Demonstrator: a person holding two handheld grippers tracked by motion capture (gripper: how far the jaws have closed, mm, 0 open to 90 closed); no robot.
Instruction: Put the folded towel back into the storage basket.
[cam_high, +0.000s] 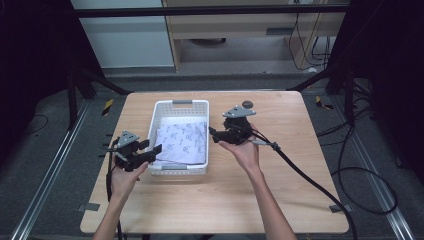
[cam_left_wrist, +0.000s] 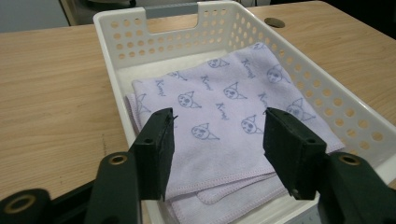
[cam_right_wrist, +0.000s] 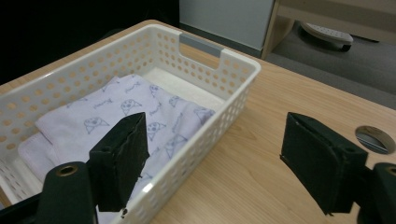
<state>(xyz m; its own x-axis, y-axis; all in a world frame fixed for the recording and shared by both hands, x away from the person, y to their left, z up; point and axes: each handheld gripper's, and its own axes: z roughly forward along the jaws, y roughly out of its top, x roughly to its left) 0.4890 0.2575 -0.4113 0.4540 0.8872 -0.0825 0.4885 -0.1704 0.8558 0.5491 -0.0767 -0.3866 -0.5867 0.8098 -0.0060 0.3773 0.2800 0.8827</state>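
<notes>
Folded lilac towel (cam_left_wrist: 224, 116), printed with small cat faces, lies flat inside the white perforated basket (cam_high: 176, 105) that sits near the middle of the desk (cam_high: 280, 200), toward its far edge. By its look it is light, soft and limp: it will sag and unfold if lifted by one layer, though the terry surface should not slip between pads. The stitched hem at the basket's near end, where the layers stack, seems the best place to pinch, taking all layers at once. Left tongs (cam_left_wrist: 218, 149) stand wide over that near hem, nothing between them. Right tongs (cam_right_wrist: 215, 163) stand wide too, empty, straddling the basket's right wall above the desk.
</notes>
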